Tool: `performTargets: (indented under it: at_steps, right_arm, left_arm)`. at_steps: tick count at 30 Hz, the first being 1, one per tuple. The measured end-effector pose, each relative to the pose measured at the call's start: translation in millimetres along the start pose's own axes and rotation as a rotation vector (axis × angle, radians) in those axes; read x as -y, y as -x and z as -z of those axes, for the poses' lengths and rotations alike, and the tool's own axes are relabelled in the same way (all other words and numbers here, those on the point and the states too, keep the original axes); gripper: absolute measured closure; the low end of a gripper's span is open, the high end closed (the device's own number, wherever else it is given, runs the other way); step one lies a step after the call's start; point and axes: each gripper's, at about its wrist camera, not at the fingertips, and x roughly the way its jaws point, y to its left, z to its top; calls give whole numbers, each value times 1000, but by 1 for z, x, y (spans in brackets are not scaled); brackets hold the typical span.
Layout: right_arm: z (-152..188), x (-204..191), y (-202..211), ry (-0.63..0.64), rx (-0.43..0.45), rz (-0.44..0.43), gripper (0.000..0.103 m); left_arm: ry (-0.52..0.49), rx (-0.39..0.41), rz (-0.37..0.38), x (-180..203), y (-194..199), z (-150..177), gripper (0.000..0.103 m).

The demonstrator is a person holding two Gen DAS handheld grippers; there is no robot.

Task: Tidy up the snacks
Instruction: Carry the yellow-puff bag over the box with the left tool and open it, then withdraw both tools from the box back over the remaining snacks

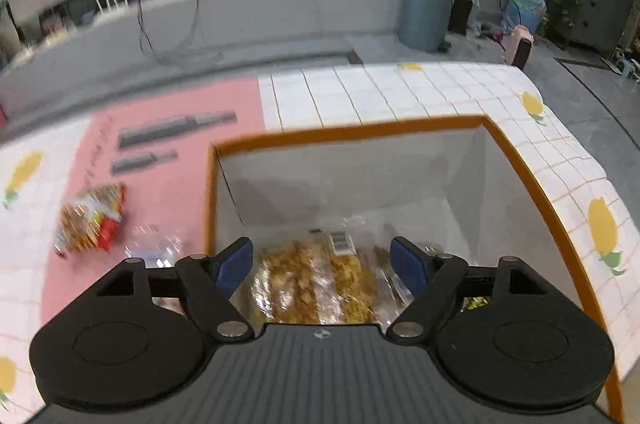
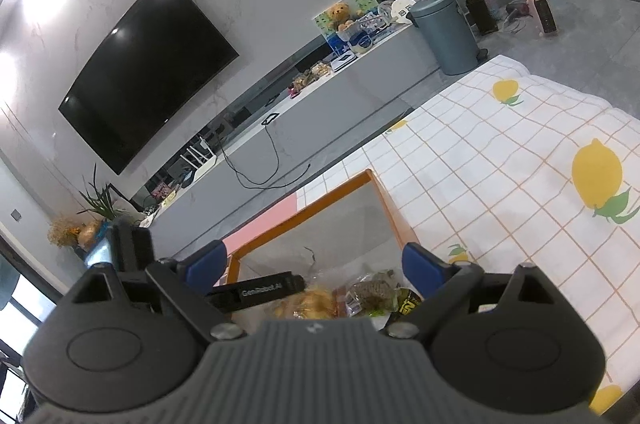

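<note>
The left gripper [image 1: 322, 256] is hanging over the box [image 1: 360, 133] with its jaws standing wide and gripping nothing; a clear bag of golden snacks [image 1: 316, 280] is lying on the box floor between and below the blue pads [image 1: 236, 262]. The right gripper [image 2: 316, 264] is also gaping wide and empty at the near edge of the same orange-rimmed box [image 2: 332, 194], with several snack packets [image 2: 370, 294] lying inside. On the pink mat [image 1: 168, 160] left of the box, a red and orange snack bag [image 1: 92, 220] is lying, and a clear packet [image 1: 154, 250] is sitting just beside it. The lemon-print tablecloth [image 2: 500, 160] is spreading out to the right.
</note>
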Motion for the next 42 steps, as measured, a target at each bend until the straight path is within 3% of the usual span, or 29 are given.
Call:
performTargets:
  at_steps: [5, 9, 14, 19, 30, 34, 38, 42]
  right_arm:
    - [0, -2, 1, 7, 1, 1, 11]
    - [0, -5, -1, 14, -1, 5, 11]
    - [1, -11, -4, 42, -7, 10, 11]
    - [4, -20, -11, 91, -18, 22, 11]
    - [16, -54, -18, 158, 25, -32, 11]
    - [24, -69, -21, 180, 35, -72, 11]
    - [34, -85, -25, 225, 38, -111, 11]
    - [47, -105, -29, 291, 54, -143, 11]
  left_arm:
    - [38, -13, 34, -6, 13, -2, 10]
    - [-10, -2, 48, -2, 29, 4, 10]
    - [47, -9, 94, -13, 47, 12, 10]
    - [58, 3, 95, -28, 66, 22, 10]
    - [-9, 67, 25, -54, 119, 46, 10]
    - [-47, 162, -33, -68, 143, 60, 9]
    - [-14, 205, -34, -91, 154, 72, 8]
    - [4, 228, -101, -113, 147, 87, 7]
